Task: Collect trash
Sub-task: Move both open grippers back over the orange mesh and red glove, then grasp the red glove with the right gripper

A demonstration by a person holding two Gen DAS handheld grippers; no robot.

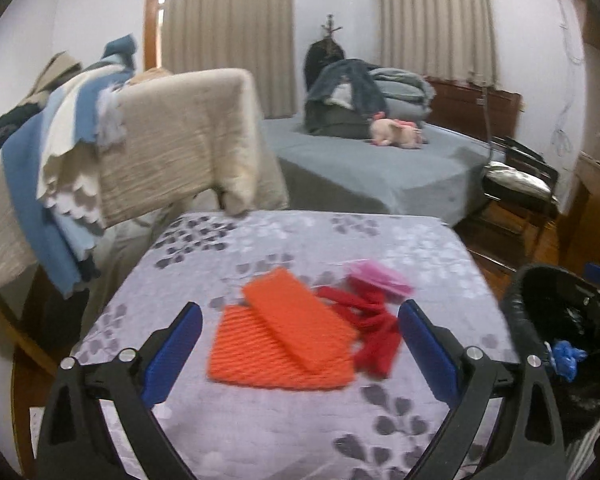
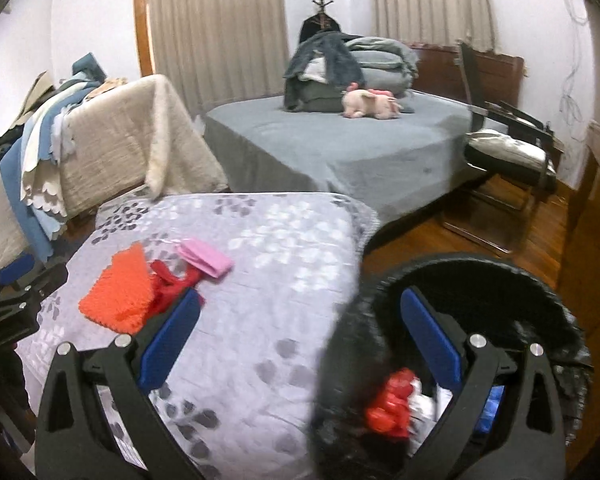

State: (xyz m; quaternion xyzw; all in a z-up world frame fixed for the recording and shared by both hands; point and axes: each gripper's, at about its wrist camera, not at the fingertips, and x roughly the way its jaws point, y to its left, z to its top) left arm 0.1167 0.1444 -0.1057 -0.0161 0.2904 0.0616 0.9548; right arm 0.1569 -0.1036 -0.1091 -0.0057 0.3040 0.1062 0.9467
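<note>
Two orange foam-net pieces (image 1: 284, 340) lie overlapped on the floral-covered table (image 1: 260, 432), with a red foam net (image 1: 374, 328) and a pink piece (image 1: 380, 278) to their right. My left gripper (image 1: 300, 316) is open and empty, its jaws either side of the orange and red pieces. My right gripper (image 2: 300, 304) is open and empty over the rim of the black-lined bin (image 2: 500, 280), which holds red trash (image 2: 392, 404) and blue trash (image 2: 490, 404). The same orange pieces (image 2: 118, 288), red net (image 2: 168, 284) and pink piece (image 2: 206, 258) show in the right wrist view.
The bin (image 1: 560, 320) stands off the table's right edge, with blue trash (image 1: 566, 356) inside. A towel-draped rack (image 1: 160, 140) is at the far left. A grey bed (image 1: 360, 160) with clothes and a plush toy (image 1: 396, 132) lies behind. A chair (image 1: 516, 184) stands right.
</note>
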